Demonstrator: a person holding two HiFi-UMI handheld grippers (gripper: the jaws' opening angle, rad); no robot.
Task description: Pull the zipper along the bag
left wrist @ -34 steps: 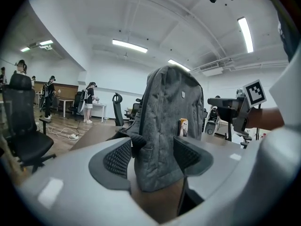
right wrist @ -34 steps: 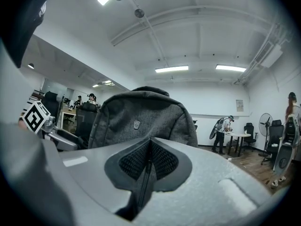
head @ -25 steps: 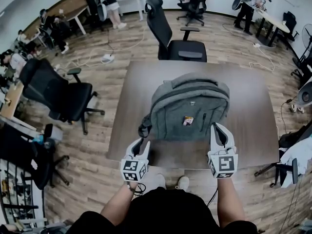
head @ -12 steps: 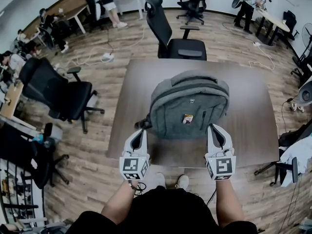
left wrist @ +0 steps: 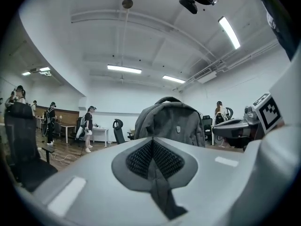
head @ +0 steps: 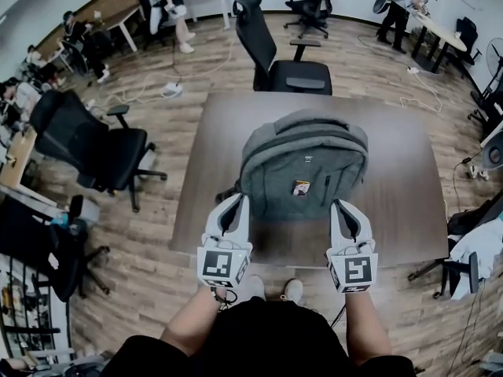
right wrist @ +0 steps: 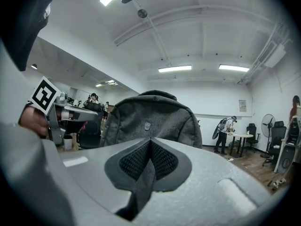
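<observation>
Open office, swivel chairs (head: 273, 49), desks (head: 118, 14)

no readable text, labels or numbers

The bag (head: 305, 163) sits on the middle of the tabletop (head: 393, 210). The left claw (head: 236, 203) is just beside the bag's near left corner and the right claw (head: 343, 208) just beside its near right corner, both over the tabletop's near part. One chair (head: 275, 61) stands behind the tabletop, and another (head: 86, 148) stands to its left.
</observation>
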